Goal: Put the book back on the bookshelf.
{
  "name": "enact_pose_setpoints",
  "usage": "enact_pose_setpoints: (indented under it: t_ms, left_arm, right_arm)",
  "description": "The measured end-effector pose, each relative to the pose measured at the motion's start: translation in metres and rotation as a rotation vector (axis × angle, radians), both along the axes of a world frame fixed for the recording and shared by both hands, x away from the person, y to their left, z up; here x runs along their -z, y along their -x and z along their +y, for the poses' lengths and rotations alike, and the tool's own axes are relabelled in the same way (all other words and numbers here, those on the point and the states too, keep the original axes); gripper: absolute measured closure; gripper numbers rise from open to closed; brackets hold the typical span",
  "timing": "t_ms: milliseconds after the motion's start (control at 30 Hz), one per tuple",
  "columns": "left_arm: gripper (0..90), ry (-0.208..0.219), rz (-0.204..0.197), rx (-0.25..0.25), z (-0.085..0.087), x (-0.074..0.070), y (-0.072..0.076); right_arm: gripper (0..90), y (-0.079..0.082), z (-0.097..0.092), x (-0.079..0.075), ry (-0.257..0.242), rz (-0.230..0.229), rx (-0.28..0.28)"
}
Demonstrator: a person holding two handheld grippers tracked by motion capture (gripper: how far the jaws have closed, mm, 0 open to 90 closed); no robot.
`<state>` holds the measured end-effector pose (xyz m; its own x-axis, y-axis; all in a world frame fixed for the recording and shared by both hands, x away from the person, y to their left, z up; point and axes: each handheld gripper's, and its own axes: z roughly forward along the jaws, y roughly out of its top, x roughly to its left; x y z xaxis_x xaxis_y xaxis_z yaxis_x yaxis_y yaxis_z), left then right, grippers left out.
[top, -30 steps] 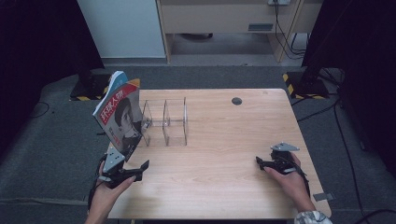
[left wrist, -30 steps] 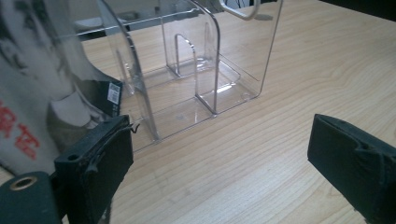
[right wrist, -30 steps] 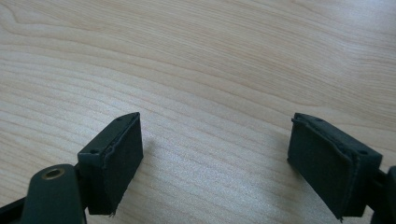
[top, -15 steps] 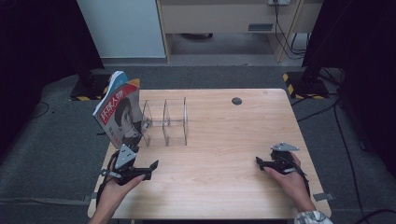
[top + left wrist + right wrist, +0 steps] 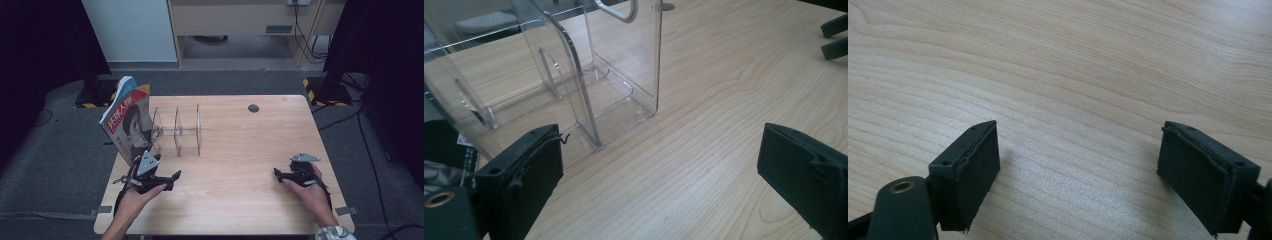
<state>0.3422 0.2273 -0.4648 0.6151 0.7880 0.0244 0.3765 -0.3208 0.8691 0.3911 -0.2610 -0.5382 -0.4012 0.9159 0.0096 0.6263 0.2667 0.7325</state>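
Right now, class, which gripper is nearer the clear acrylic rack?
Left. The left gripper sits just in front of the rack; the right gripper rests far across the table.

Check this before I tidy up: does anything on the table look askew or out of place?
The magazine stands tilted at the left end of the clear divider rack, leaning out past the table edge instead of sitting upright. Both the left gripper and the right gripper are open and hold nothing.

magazine (image 5: 444, 155) cut off at left edge, its cover text (image 5: 121, 111) too small to read
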Motion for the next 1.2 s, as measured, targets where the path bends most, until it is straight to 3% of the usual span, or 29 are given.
enact_pose_setpoints:
  t_ms: [500, 1200]
  left_arm:
    - [3.7, -0.017, 0.023, 0.068, -0.038, 0.004, -0.014]
    - [3.6, -0.065, 0.063, 0.162, -0.087, 0.018, -0.020]
  right_arm:
    - [16.8, 0.001, 0.000, 0.000, -0.002, 0.004, -0.006]
    - [16.3, 0.001, 0.000, 0.000, 0.002, 0.004, -0.008]
